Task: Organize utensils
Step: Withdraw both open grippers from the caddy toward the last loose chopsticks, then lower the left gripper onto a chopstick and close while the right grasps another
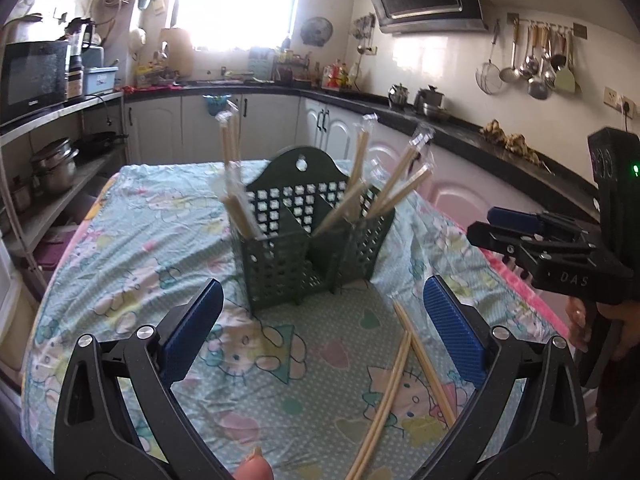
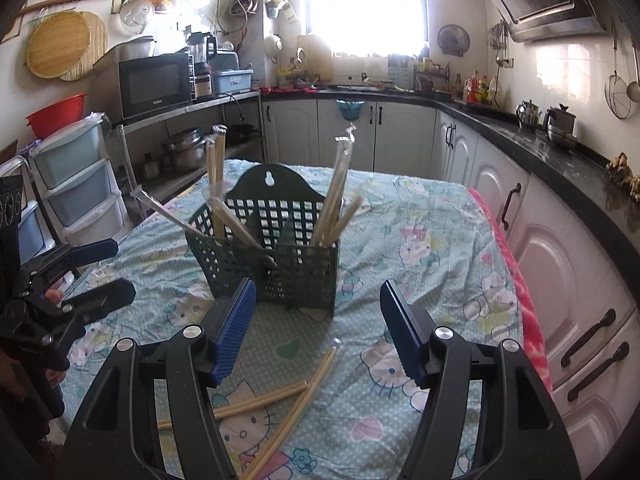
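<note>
Kitchen table under a pastel cartoon-print cloth [image 1: 120, 240]; standing mid-table, a dark green perforated plastic caddy [image 1: 304, 248], wrapped chopsticks already leaning inside; lying loose nearby, pale wooden chopsticks [image 2: 288, 400]; hovering spread wide and empty, left gripper [image 1: 320, 332] and right gripper [image 2: 316, 328], probably readying a pickup.

The utensil holder [image 1: 310, 236] stands upright on the table [image 1: 120, 272], with wrapped chopsticks [image 1: 236, 184] leaning in its left compartment and more [image 1: 400, 190] in its right. In front of it, loose chopsticks [image 1: 396, 376] lie flat on the cloth, crossing one another. Both grippers hang on the near side, left gripper [image 1: 322, 322] left of right gripper [image 2: 318, 322], each wide apart and empty.
</note>
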Demonstrator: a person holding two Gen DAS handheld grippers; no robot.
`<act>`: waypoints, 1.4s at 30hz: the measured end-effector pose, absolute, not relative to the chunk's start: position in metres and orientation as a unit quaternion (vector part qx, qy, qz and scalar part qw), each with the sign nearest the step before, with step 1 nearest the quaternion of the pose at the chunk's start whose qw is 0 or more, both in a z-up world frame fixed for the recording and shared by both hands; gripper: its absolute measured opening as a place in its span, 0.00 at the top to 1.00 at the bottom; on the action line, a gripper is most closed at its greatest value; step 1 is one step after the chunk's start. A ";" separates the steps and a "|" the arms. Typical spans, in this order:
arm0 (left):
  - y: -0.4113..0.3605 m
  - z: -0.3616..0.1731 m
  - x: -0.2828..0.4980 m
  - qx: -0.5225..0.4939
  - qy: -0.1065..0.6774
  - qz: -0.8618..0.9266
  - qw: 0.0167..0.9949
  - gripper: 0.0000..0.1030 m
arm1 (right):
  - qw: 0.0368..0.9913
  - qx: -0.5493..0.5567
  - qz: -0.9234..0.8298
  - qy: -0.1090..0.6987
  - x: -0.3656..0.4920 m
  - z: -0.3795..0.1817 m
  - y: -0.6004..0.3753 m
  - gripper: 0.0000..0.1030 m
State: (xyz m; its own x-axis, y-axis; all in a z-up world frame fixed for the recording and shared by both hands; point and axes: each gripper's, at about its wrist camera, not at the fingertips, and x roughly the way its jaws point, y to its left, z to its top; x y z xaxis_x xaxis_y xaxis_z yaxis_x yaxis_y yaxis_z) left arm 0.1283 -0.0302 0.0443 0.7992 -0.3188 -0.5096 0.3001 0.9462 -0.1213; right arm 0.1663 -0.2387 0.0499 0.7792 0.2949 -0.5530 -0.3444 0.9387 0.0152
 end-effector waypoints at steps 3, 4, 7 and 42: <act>-0.038 0.036 0.130 -0.012 0.285 -0.174 0.943 0.10 | 0.939 -0.041 0.167 0.299 0.170 0.042 -0.243 0.40; -0.041 0.033 0.131 -0.011 0.290 -0.179 0.940 0.10 | 0.938 -0.040 0.167 0.302 0.170 0.039 -0.244 0.40; -0.049 0.024 0.133 -0.005 0.304 -0.190 0.934 0.10 | 0.934 -0.041 0.163 0.314 0.174 0.031 -0.247 0.40; -0.128 -0.064 0.180 0.055 0.465 -0.290 0.834 0.74 | 0.843 0.000 0.199 0.499 0.259 -0.073 -0.241 0.71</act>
